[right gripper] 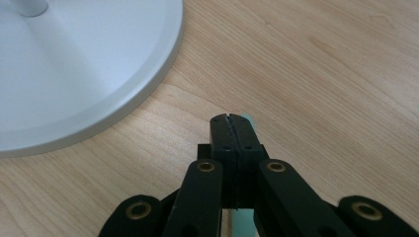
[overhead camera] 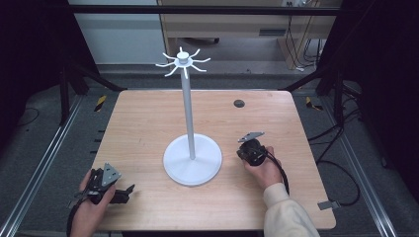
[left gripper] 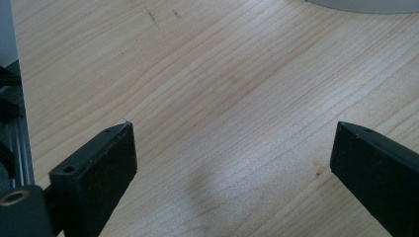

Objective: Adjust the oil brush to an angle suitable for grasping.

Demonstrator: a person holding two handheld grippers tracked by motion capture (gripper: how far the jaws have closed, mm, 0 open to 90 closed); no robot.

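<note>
A white stand rises mid-table from a round base [overhead camera: 192,160], with a thin pole and a crown of hooks [overhead camera: 183,61]. My right gripper [overhead camera: 245,154] sits just right of that base, held by a hand. In the right gripper view its jaws [right gripper: 230,123] are pressed together, close to the base's rim [right gripper: 148,94]. A pale green strip [right gripper: 245,119] peeks out beneath the jaws; I cannot tell whether it is pinched. My left gripper [overhead camera: 123,192] rests at the table's near left corner. Its jaws [left gripper: 232,148] stand wide over bare wood with nothing between them.
The wooden table [overhead camera: 148,123] has a dark round plug [overhead camera: 239,103] at the back right. A small metal clip [overhead camera: 328,204] hangs off its right edge. Metal rails and black frame posts run along both sides.
</note>
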